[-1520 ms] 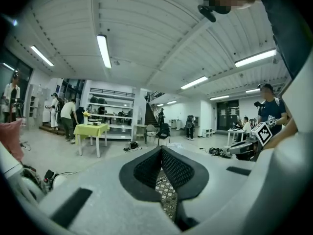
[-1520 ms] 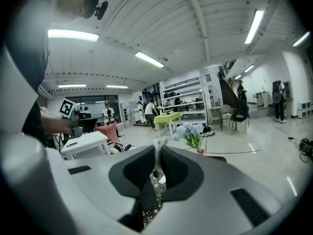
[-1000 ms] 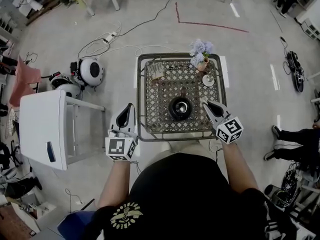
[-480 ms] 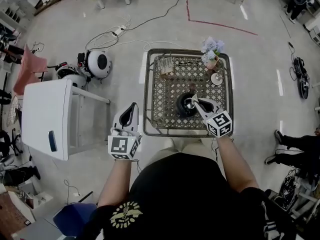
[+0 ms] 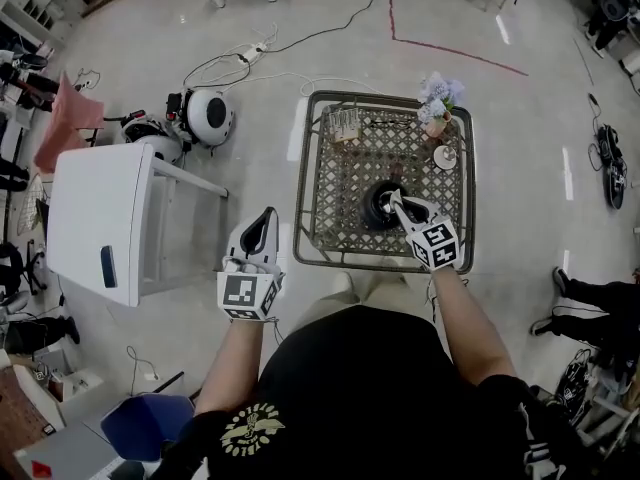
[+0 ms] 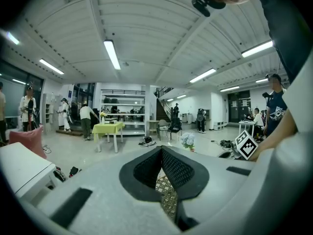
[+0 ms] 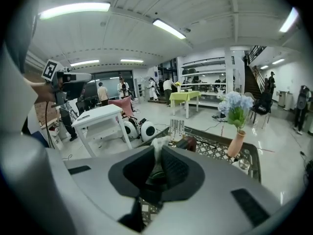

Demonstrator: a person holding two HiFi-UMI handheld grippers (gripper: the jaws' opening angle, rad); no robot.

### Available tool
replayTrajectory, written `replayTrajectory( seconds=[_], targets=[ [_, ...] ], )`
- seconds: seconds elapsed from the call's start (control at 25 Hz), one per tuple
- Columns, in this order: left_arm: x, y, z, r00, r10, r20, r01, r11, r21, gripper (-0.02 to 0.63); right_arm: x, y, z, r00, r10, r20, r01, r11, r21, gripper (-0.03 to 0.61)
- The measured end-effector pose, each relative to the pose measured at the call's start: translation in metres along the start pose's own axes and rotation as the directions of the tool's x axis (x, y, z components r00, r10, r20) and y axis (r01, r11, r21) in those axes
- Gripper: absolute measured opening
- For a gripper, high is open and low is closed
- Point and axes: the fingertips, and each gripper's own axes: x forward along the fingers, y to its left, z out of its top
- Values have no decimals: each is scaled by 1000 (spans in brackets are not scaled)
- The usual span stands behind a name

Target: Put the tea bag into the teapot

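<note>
The black teapot stands near the front of the metal lattice table. My right gripper hangs over the teapot's mouth, its tip pointing down at it. In the right gripper view the right gripper is shut on a pale tea bag, whose top pokes up between the pads, with the dark teapot opening just below. My left gripper hovers off the table's left edge above the floor. In the left gripper view the left gripper is shut at its tips and holds nothing.
At the table's back stand a vase of pale blue flowers, a small white cup on a saucer and a rack of glass tubes. A white side table stands to the left. White round devices and cables lie on the floor.
My right gripper has swung left from the table's front right edge to a spot over the teapot. The left gripper has stayed where it was.
</note>
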Motion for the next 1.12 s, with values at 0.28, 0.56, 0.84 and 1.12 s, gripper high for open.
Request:
replayTrajectory(
  seconds=[0.28,0.56,0.84,1.12],
  targets=[
    [-8,2,-2,1000,8,-6,-8,1000,4,-5,6,6,-17,999,23,-39,-22,999,25,149],
    [-4,-6,1,1000,-13,-2,13,1000,18,-5,3,12,-15,999,41,-23,-40,998,42,150],
    [8,-21,3,998,-57,-8,57,998,39,-5,-10,7,2,998,-23,58,23,1000,-1,18],
    [11,-33,3,996,-91,-7,91,994,53,-5,-24,6,14,992,-46,121,47,999,-4,9]
  ],
)
